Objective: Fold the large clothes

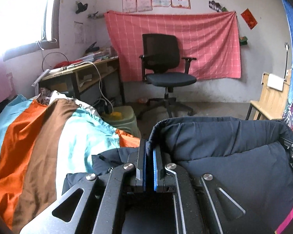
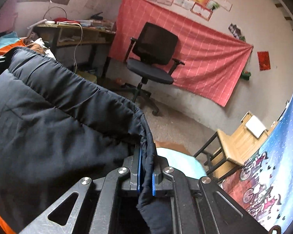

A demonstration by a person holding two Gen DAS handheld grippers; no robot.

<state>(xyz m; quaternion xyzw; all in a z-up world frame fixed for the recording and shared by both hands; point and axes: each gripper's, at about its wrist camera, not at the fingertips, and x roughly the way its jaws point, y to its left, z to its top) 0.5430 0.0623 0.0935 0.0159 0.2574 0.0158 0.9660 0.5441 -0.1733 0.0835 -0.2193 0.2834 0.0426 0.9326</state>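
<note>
A dark navy padded jacket [image 1: 224, 152] is held up between both grippers over a bed. In the left wrist view my left gripper [image 1: 149, 146] is shut on the jacket's hem edge, and the fabric stretches off to the right. At the right edge of that view a part of the other gripper shows. In the right wrist view my right gripper [image 2: 146, 152] is shut on the gathered hem of the jacket [image 2: 58, 117], which bulges away to the left; a loose end of cloth hangs down between the fingers.
A striped satin bedspread [image 1: 39, 136] in blue, orange, brown and white covers the bed at left. Beyond stand a black office chair [image 1: 164, 68], a wooden desk [image 1: 78, 72] with cables, a green bin [image 1: 125, 119] and a wooden bench [image 2: 236, 144] at right.
</note>
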